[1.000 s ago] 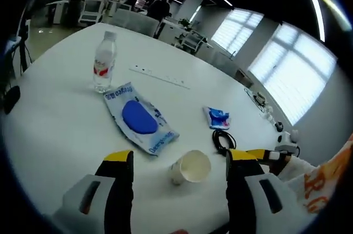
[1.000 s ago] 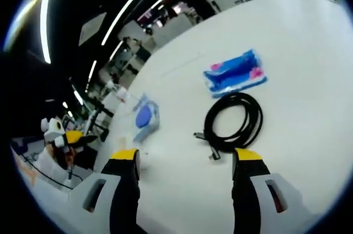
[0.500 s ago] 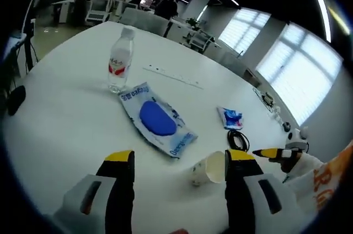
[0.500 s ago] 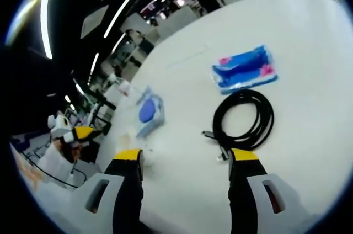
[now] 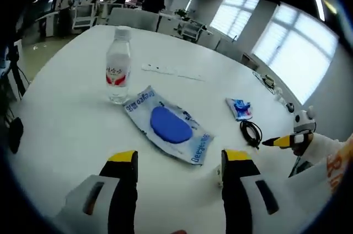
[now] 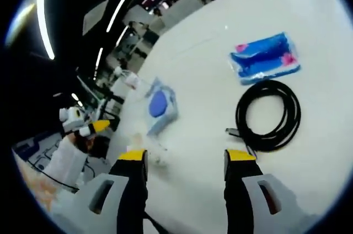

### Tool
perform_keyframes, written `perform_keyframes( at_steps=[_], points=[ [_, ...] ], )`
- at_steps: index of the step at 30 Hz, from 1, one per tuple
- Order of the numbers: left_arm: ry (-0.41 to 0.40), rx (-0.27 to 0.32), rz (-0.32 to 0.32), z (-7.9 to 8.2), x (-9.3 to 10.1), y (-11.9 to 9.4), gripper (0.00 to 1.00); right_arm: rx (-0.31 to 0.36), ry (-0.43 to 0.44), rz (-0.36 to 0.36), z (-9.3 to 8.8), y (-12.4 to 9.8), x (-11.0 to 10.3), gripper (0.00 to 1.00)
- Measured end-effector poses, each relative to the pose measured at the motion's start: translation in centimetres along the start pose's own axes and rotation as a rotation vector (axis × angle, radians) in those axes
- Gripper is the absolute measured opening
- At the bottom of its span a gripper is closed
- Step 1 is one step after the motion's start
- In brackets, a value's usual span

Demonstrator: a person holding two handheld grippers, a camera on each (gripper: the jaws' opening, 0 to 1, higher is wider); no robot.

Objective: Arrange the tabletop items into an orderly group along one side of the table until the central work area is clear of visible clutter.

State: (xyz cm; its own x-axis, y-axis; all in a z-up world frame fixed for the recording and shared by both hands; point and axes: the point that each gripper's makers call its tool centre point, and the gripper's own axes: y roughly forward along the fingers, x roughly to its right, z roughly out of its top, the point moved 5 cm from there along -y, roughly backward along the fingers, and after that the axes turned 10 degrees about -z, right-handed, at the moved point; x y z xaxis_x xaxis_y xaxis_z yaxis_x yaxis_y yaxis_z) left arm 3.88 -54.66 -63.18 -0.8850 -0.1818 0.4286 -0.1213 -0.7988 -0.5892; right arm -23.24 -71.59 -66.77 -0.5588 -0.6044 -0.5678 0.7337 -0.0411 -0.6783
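My left gripper (image 5: pixel 177 159) hangs with its jaws spread wide, nothing between them, above the white table (image 5: pixel 66 107). Just ahead lies the blue-lidded wet-wipes pack (image 5: pixel 168 125), and past it the water bottle (image 5: pixel 118 73) stands upright. Off to the right sit a small blue packet (image 5: pixel 240 108) and a coiled black cable (image 5: pixel 251 133).

My right gripper (image 6: pixel 185 158) is likewise agape and empty; the cable (image 6: pixel 269 116) lies just ahead to the right, touching the blue packet (image 6: pixel 266 58).

Behind your table: windows with white blinds (image 5: pixel 287 52) along wall, ceiling light strips (image 6: pixel 124 2) overhead, office desks and chairs (image 5: pixel 138 19), person standing (image 5: pixel 151 1) far back.
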Motion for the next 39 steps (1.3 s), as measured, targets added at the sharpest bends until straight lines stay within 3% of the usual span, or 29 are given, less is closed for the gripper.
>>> perform_keyframes(
  at_steps=[3,6,11,16,18,23,26,30,31,32,36,39],
  points=[
    [0.068,-0.035,0.010,1.1,-1.4,0.7,0.61,-0.002,0.030,0.025,0.7,1.0,-1.2,0.54],
    [0.067,-0.069,0.017,1.5,-3.0,2.0,0.58,-0.021,0.080,0.049,0.8,2.2,-2.0,0.53],
    [0.065,-0.066,0.025,2.4,-4.7,3.9,0.55,-0.099,0.077,0.066,-0.1,3.7,-3.1,0.52],
    [0.077,-0.063,0.020,3.0,-6.5,6.4,0.53,-0.145,0.132,0.092,0.3,5.8,-4.0,0.50],
    [0.014,-0.049,0.025,2.9,-7.5,7.6,0.53,-0.205,0.146,0.088,0.0,7.0,-4.0,0.47],
    [-0.063,-0.020,0.053,2.9,-9.2,9.4,0.53,-0.215,0.153,0.133,1.1,9.5,-5.3,0.47],
    [-0.189,-0.013,0.102,2.4,-10.1,9.8,0.50,-0.262,0.188,0.130,1.3,10.9,-5.6,0.48],
    [-0.211,0.032,0.153,2.3,-11.3,10.0,0.48,-0.264,0.294,0.152,1.9,12.5,-6.4,0.53],
    [-0.198,0.078,0.136,2.6,-11.4,10.1,0.43,-0.277,0.315,0.151,1.7,12.9,-6.6,0.55],
    [-0.210,0.071,0.167,2.4,-11.9,9.9,0.40,-0.282,0.316,0.152,1.6,13.3,-6.6,0.55],
    [-0.231,0.107,0.145,2.3,-12.0,10.2,0.34,-0.303,0.319,0.128,0.8,14.1,-6.7,0.50],
    [-0.226,0.104,0.156,1.8,-11.9,10.5,0.20,-0.311,0.322,0.121,0.5,14.8,-6.7,0.41]
  ],
)
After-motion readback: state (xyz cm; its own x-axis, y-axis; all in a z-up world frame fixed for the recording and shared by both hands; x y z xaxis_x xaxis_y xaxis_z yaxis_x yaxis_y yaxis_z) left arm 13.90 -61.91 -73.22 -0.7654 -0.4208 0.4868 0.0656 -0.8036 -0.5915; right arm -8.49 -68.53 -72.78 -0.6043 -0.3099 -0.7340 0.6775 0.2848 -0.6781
